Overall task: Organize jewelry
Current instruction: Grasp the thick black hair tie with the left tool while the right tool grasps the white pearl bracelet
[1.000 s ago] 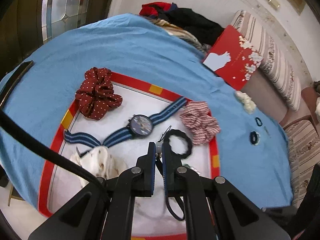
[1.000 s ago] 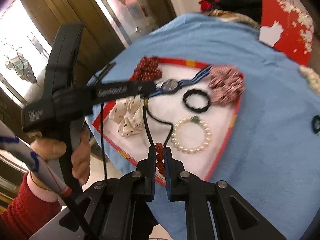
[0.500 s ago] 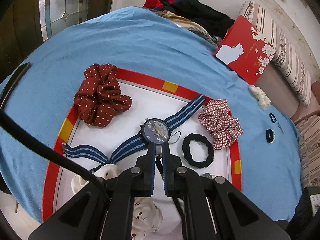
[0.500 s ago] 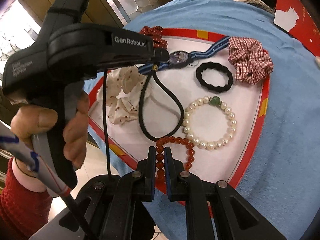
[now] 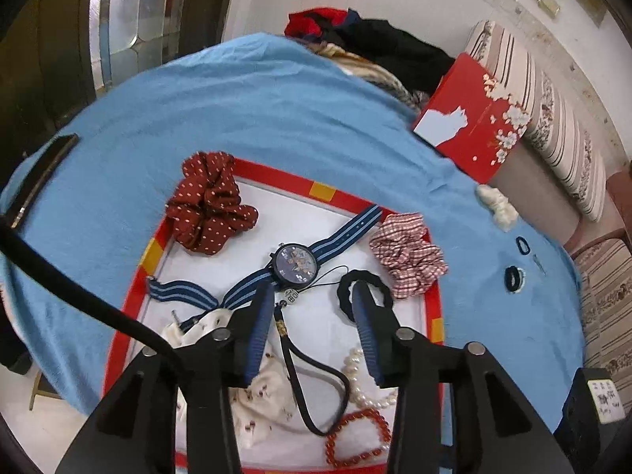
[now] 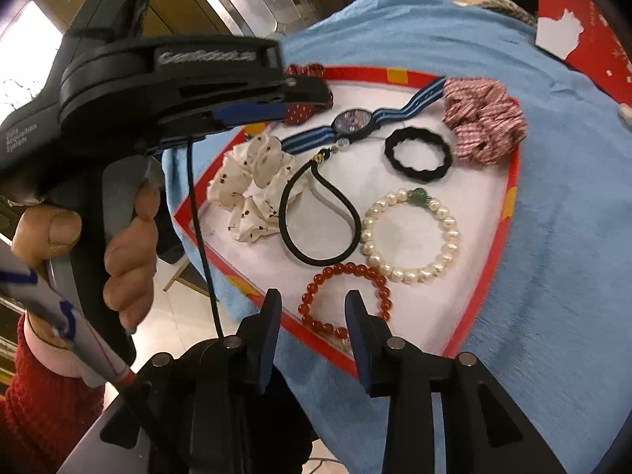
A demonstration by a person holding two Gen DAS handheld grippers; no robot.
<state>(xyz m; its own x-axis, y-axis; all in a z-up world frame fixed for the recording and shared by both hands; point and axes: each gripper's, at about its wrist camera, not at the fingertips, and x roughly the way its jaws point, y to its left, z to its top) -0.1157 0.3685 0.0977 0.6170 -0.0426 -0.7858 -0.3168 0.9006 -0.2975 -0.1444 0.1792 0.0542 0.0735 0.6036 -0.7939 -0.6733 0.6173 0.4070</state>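
Note:
A red-rimmed white tray (image 5: 331,193) (image 6: 509,181) lies on the blue cloth. In it lie a blue-strapped watch (image 5: 295,265) (image 6: 353,122), a black cord loop with a charm (image 5: 312,379) (image 6: 316,217), a pearl bracelet (image 6: 410,233) (image 5: 367,379), a red bead bracelet (image 6: 343,300) (image 5: 355,440), a black hair tie (image 6: 418,153) (image 5: 365,296) and three scrunchies. My left gripper (image 5: 314,292) is open above the cord's charm. My right gripper (image 6: 314,300) is open just above the red bead bracelet. Both are empty.
A red gift box (image 5: 474,118) stands at the back right. Small black hair ties (image 5: 513,276) and a white scrunchie (image 5: 497,207) lie on the blue cloth right of the tray. A dark phone (image 5: 39,177) lies at the left edge. Clothes are piled behind.
Both grippers have opened. The left let go of the black cord loop and the right let go of the red bead bracelet; both now lie in the tray.

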